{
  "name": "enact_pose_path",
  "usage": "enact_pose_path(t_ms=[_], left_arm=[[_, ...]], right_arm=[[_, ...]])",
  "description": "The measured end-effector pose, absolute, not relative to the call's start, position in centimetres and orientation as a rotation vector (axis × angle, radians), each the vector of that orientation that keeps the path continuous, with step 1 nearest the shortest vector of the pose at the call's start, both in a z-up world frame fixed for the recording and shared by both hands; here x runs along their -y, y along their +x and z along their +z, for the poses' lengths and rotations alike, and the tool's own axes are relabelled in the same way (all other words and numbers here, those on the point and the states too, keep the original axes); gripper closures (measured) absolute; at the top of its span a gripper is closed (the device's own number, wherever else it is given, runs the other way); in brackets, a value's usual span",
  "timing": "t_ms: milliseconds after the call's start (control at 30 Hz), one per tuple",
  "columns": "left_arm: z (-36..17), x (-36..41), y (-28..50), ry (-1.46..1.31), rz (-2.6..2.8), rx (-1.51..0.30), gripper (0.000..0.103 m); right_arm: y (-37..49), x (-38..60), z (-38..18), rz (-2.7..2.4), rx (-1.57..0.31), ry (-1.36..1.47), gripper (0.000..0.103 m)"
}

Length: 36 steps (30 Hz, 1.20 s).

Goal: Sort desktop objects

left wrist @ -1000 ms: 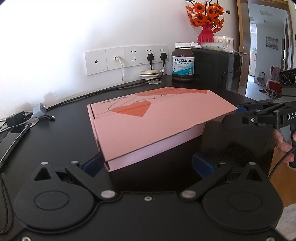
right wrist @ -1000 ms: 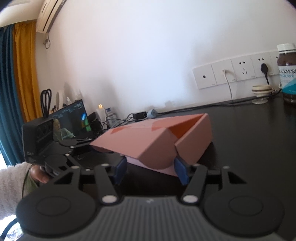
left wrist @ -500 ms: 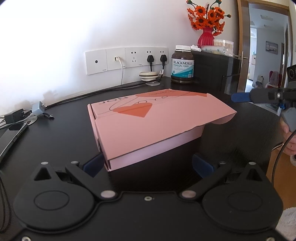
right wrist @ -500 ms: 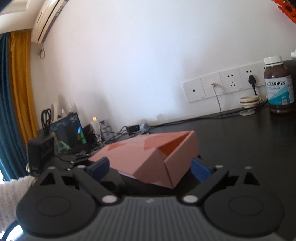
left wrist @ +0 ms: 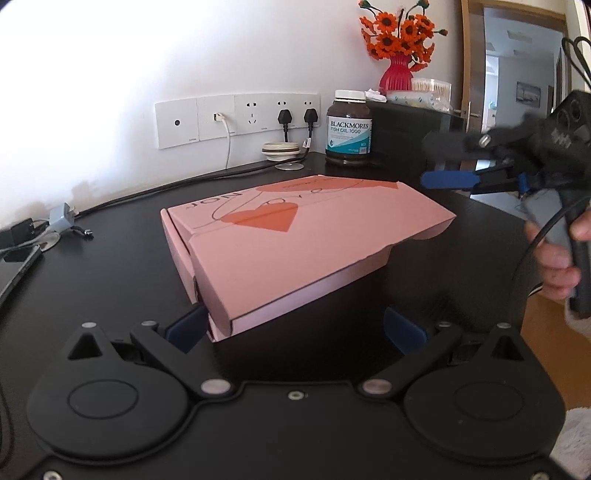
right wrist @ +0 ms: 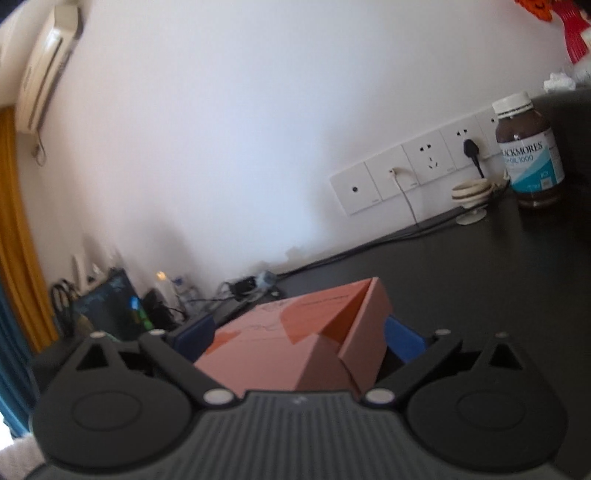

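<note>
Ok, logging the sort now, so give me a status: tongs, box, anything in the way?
Left tongs open at the pink cardboard box corner. Right tongs just opened, clear above the box. Brown fish-oil bottle stands behind.

orange flowers (left wrist: 400,27) (red vase), wall sockets (left wrist: 236,119)

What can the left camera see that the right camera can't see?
Only the left wrist view shows the orange flowers in a red vase, the open doorway and the right gripper, open, in a hand.

Only the right wrist view shows the white air conditioner, the yellow curtain and a lit screen.

Both show the pink cardboard box with orange hearts, the brown fish oil bottle, the white wall sockets and the black table.
</note>
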State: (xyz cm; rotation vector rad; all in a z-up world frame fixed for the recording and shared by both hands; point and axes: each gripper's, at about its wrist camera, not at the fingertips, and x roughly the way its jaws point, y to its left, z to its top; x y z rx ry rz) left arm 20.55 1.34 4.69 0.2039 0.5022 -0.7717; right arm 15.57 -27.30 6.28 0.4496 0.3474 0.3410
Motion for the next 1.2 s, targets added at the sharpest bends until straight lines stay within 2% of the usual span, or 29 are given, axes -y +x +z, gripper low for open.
enact_pose_path(t_ms=[333, 700, 1200], left_arm=[[4.9, -2.6, 21.1, 0.111, -0.808, -0.517, 0.000], [6.6, -4.5, 17.1, 0.126, -0.831, -0.363, 0.000], [9.1, -3.8, 20.2, 0.058, -0.703, -0.351, 0.000]], right_arm=[[17.0, 25.2, 4.8, 0.244, -0.409, 0.319, 0.004], [17.0, 24.7, 5.0, 0.238, -0.399, 0.266, 0.004], [17.2, 24.7, 4.9, 0.258, -0.401, 0.246, 0.003]])
